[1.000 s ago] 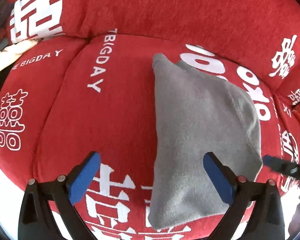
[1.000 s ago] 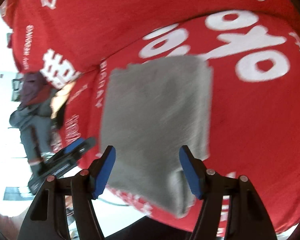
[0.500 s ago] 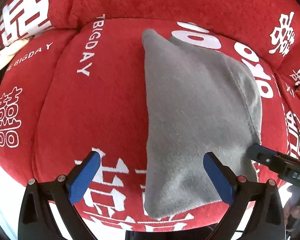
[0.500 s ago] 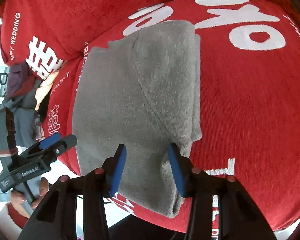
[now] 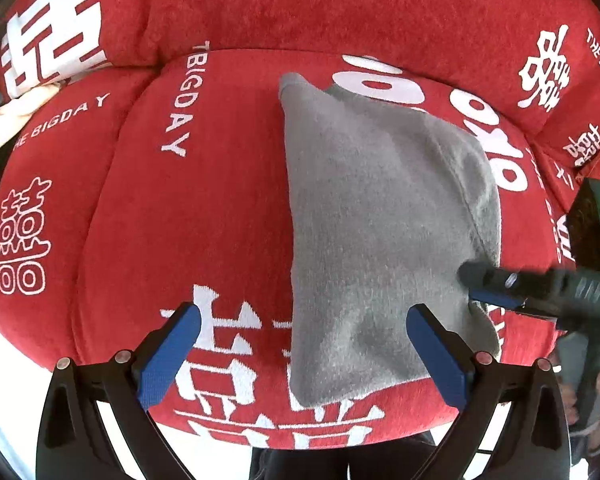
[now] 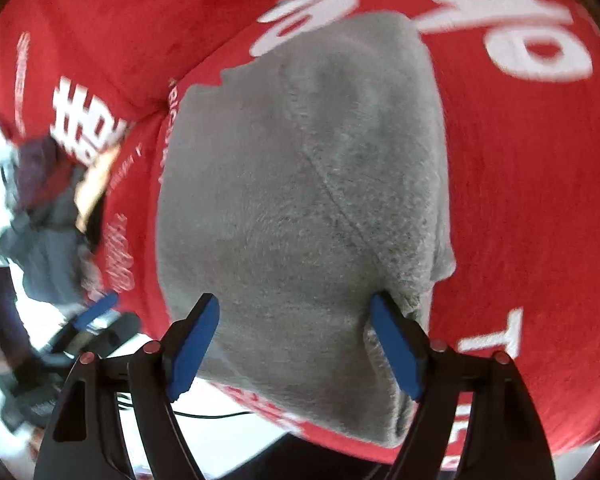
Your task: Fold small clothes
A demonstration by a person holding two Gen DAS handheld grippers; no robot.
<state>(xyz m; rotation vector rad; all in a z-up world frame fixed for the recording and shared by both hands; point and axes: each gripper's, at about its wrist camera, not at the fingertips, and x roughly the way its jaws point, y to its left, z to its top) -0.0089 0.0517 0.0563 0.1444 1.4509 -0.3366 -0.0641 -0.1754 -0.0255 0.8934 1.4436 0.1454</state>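
Red cushion cover, white print throughout. Left wrist view: "TBIGDAY" runs down the seat cushion's left seam; "THE BIGDAY" on the neighbouring cushion at left; "THE BIGDA", cut off, at far right edge. Large Chinese double-happiness characters at left, near edge and far right. Right wrist view: lettering too blurred to read.

Bright, even daylight with strong fisheye bending and dark corners; the right wrist view is motion-blurred, especially leftward.
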